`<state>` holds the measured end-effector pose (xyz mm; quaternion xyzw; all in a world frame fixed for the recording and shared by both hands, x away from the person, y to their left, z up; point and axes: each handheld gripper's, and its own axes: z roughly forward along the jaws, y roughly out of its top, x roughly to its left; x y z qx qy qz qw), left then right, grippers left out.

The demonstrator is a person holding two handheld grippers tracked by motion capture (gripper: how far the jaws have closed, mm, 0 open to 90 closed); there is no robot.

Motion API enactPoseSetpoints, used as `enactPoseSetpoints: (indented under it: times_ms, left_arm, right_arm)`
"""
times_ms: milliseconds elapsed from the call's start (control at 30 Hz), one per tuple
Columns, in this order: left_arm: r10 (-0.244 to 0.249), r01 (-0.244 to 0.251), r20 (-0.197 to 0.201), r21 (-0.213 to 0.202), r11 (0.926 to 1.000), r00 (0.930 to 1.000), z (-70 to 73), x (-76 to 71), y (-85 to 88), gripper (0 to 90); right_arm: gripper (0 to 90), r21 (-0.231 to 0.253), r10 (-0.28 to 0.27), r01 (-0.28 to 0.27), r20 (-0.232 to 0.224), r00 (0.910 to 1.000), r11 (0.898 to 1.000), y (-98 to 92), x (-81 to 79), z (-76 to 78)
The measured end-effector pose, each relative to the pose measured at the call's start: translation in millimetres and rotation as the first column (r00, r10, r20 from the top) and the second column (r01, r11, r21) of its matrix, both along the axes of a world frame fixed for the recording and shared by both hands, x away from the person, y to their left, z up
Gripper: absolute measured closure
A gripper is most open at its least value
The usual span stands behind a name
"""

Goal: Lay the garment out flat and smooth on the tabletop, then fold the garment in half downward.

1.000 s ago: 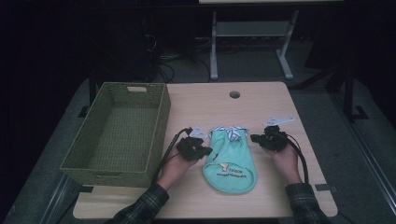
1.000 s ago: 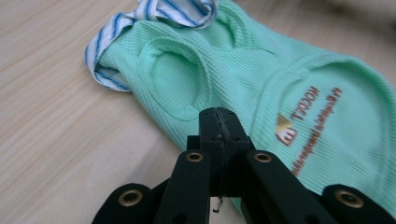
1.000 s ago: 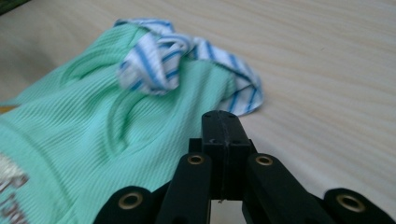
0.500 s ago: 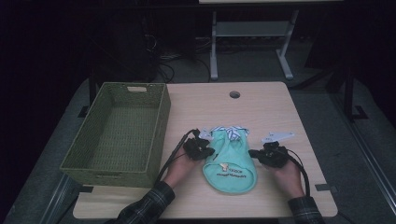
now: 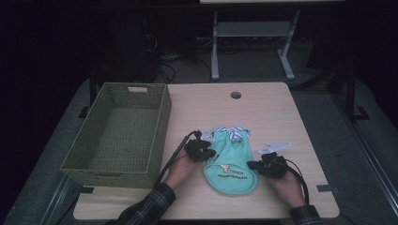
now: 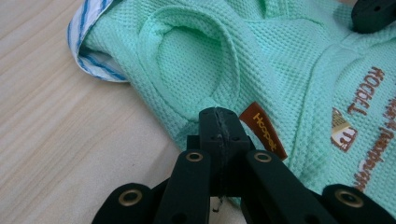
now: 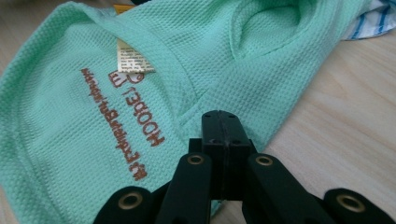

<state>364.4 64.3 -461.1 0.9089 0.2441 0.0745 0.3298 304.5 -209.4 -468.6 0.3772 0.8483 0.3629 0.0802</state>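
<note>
A small mint-green garment (image 5: 232,161) lies flat on the table (image 5: 277,112), near its front edge, its long axis running from the striped collar (image 5: 232,133) at the far end to the rounded hem nearest the person. We see it flanked on both sides: the left hand-held gripper (image 5: 205,153) sits at its left edge about halfway along, level with the arm opening (image 6: 196,70), and the right hand-held gripper (image 5: 256,165) sits at its right edge lower down, closer to the hem. In each gripper view the black jaws stand pressed together, tips at the border of the waffle-knit cloth; we cannot tell for sure whether fabric is pinched in them, though the left tips rest beside the brown side label (image 6: 264,130). The green woven basket (image 5: 119,133) stands to the left of the garment, on the left gripper's side, so we judge that any move toward it runs leftward across the table, with the left hand nearer.
</note>
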Motion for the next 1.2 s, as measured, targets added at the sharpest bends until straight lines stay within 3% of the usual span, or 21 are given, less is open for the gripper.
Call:
enactPoseSetpoints:
  times_ms: [367,600,1000,1200]
  left_arm:
    - [-0.022,0.023,-0.016,0.018,0.9996,0.9996,1.9,-12.4,1.7,89.7]
    - [-0.037,0.037,-0.043,-0.003,0.9993,0.9984,1.8,-22.1,0.9,89.7]
    - [-0.1,0.098,-0.085,-0.03,0.9948,0.9914,1.6,-40.0,-10.7,89.7]
    - [-0.147,0.144,-0.1,-0.036,0.9889,0.9841,1.5,-48.6,-19.8,89.7]
  right_arm:
    - [90.0,-0.013,-0.006,0.006,0.007,1.0,1.0,-2.7,2.5,0.1]
    - [90.0,-0.026,-0.018,0.019,0.018,0.9997,0.999,-7.0,5.8,0.4]
    - [90.0,-0.029,-0.071,0.072,0.029,0.997,0.997,-21.8,14.3,0.1]
    - [90.0,-0.025,-0.092,0.093,0.029,0.9954,0.995,-29.9,17.7,-0.6]
